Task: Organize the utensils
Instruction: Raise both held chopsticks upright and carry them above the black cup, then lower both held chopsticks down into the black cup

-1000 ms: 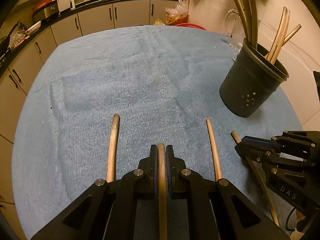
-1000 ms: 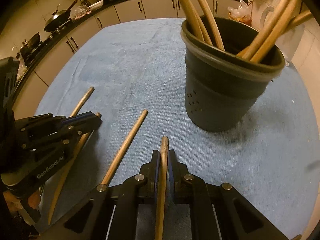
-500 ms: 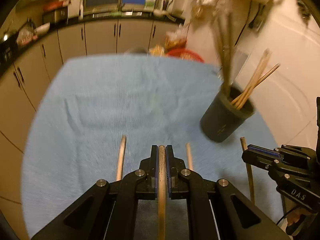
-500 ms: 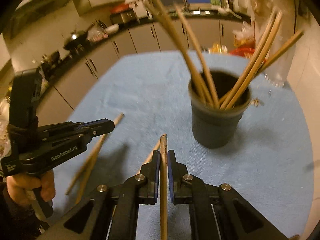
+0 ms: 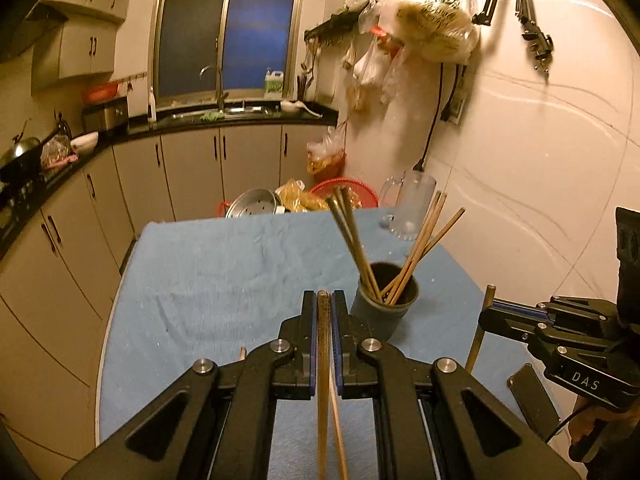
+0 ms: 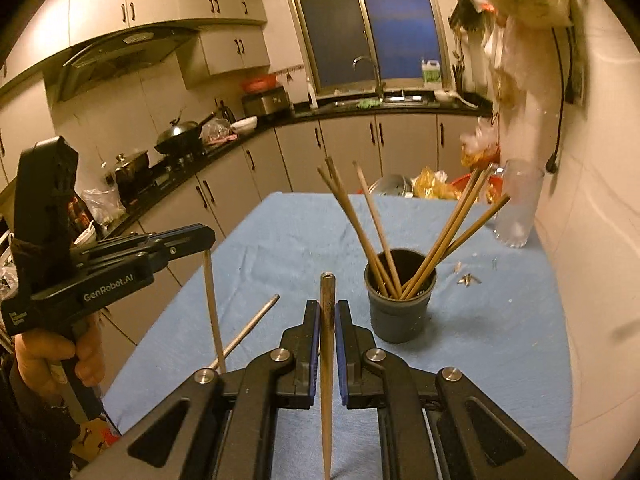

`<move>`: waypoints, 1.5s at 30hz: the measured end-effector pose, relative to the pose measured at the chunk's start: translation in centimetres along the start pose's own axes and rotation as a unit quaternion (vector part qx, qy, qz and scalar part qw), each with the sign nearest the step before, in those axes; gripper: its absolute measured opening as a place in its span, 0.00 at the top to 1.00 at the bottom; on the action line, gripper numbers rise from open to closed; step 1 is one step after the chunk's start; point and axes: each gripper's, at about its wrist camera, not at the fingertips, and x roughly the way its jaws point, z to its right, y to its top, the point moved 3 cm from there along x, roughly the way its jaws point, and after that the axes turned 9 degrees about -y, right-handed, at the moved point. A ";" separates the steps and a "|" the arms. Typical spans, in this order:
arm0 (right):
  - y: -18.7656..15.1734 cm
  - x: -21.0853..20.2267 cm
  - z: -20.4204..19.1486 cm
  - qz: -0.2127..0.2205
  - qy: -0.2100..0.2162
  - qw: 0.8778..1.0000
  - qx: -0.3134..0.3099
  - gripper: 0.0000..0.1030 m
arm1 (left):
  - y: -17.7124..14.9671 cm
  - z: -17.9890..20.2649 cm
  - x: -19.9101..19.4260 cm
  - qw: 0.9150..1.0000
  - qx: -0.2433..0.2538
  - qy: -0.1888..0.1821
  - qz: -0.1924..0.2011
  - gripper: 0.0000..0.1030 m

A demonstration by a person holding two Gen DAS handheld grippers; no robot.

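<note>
Your left claw (image 5: pixel 323 312) clamped on one chopstick (image 5: pixel 322 360), bare blue cloth (image 5: pixel 224 280) to its left edge, dark holder (image 5: pixel 384 312) just ahead-right, your right claw (image 6: pixel 327 320) gripping another chopstick (image 6: pixel 326 344), holder close ahead-right, wall beyond.

Table covered by a blue cloth (image 5: pixel 224 272), lightly wrinkled. On it: a dark utensil holder (image 6: pixel 400 300), upright toward the right side, chopsticks fanned out of its mouth. A clear glass mug (image 5: pixel 412 212) at the far right corner. One loose chopstick (image 6: pixel 256 322) flat near the left edge. Small scraps (image 6: pixel 468 278) right of the holder.
</note>
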 end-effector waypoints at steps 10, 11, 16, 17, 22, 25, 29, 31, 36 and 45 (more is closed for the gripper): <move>1.3 -3.2 0.3 0.039 -0.004 0.999 0.002 0.92 | 1.5 1.8 -1.7 1.000 0.010 0.004 0.027 0.93; 1.4 -3.2 0.3 0.041 -0.004 0.999 0.002 0.92 | 1.7 1.9 -1.8 1.000 0.011 0.004 0.028 0.93; 1.6 -3.5 0.7 0.044 -0.006 0.999 0.001 0.92 | 2.2 2.3 -1.6 0.999 0.016 0.007 0.038 0.93; 1.7 -3.5 0.7 0.044 -0.006 0.999 0.001 0.92 | 2.4 2.4 -1.6 0.999 0.017 0.008 0.041 0.93; 2.0 -4.1 0.9 0.048 -0.010 0.999 0.001 0.92 | 2.9 2.9 -1.3 0.999 0.021 0.007 0.049 0.93; 2.1 -4.3 1.1 0.049 -0.012 0.999 0.003 0.92 | 3.0 3.3 -1.0 0.998 0.023 0.007 0.050 0.93; 2.2 -4.6 1.3 0.051 -0.015 0.999 0.006 0.92 | 3.1 3.6 -0.7 0.998 0.027 0.009 0.051 0.93; 2.3 -4.8 1.4 0.052 -0.017 0.998 0.007 0.92 | 3.1 3.7 -0.6 0.998 0.027 0.011 0.053 0.93; 2.5 -5.1 1.5 0.056 -0.019 0.998 0.008 0.92 | 3.1 3.8 -1.0 0.997 0.030 0.019 0.065 0.93; 2.9 -5.9 1.8 0.068 -0.023 0.997 0.009 0.92 | 3.7 4.3 -1.2 0.996 0.036 0.025 0.083 0.93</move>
